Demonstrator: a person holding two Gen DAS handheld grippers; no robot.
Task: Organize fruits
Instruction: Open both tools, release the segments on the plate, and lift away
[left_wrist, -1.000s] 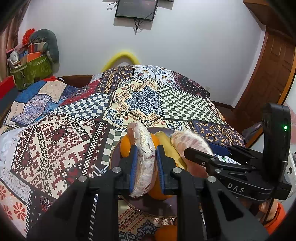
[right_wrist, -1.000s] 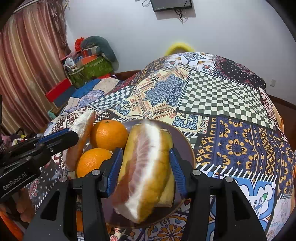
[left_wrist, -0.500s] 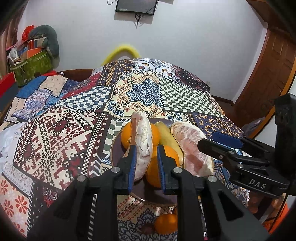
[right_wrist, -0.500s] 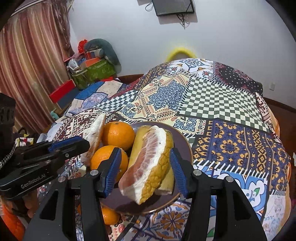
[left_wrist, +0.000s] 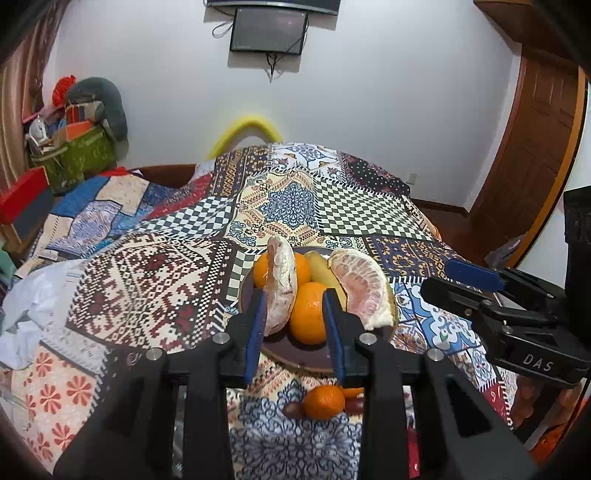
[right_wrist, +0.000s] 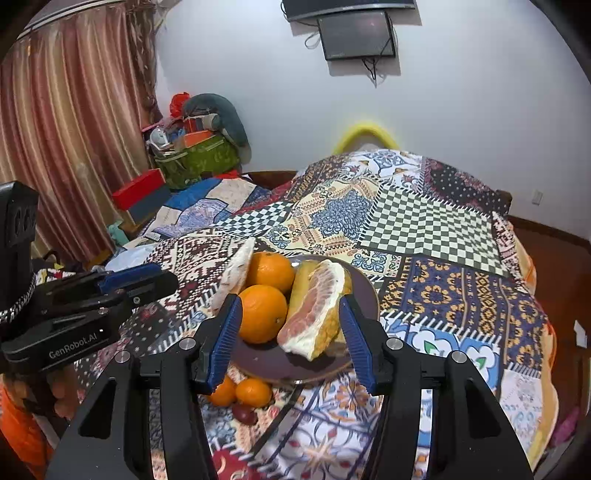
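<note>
Both my claws, left and right, are spread wide and grip nothing. The two pomelo wedges lean on the oranges on the plate. A nudge could topple them; small oranges lie off it.
</note>
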